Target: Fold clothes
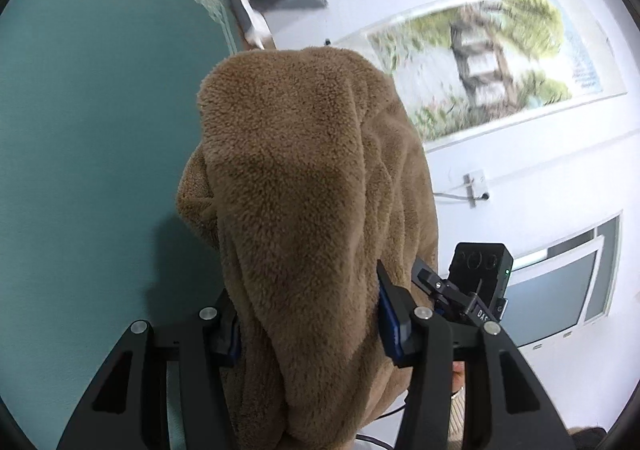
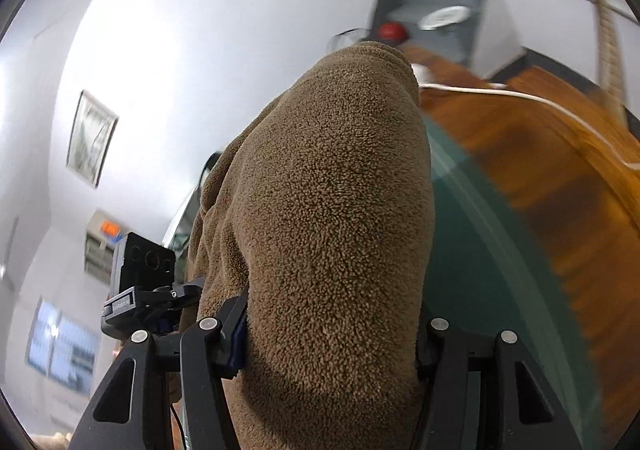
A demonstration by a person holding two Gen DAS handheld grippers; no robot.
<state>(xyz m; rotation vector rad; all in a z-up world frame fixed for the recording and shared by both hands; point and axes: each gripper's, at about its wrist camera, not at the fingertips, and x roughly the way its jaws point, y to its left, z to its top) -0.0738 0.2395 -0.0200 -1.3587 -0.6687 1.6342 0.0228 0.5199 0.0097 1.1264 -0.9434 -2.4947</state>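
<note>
The left hand-held gripper [image 1: 308, 334] is clamped on a thick bunch of the brown fleece garment [image 1: 304, 185], which is lifted off the green mat [image 1: 92, 129] covering the wooden desk [image 2: 540, 153] and drapes back over the fingers toward the camera. The right hand-held gripper [image 2: 332, 342] is likewise clamped on the same garment, above the mat's edge. A red object [image 2: 390, 30] sits near the desk's far corner.

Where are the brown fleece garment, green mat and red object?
brown fleece garment [image 1: 304, 177]: left wrist view, middle of the draped bulk.
green mat [image 1: 100, 109]: left wrist view, bare surface.
red object [image 2: 390, 30]: right wrist view, its centre.
</note>
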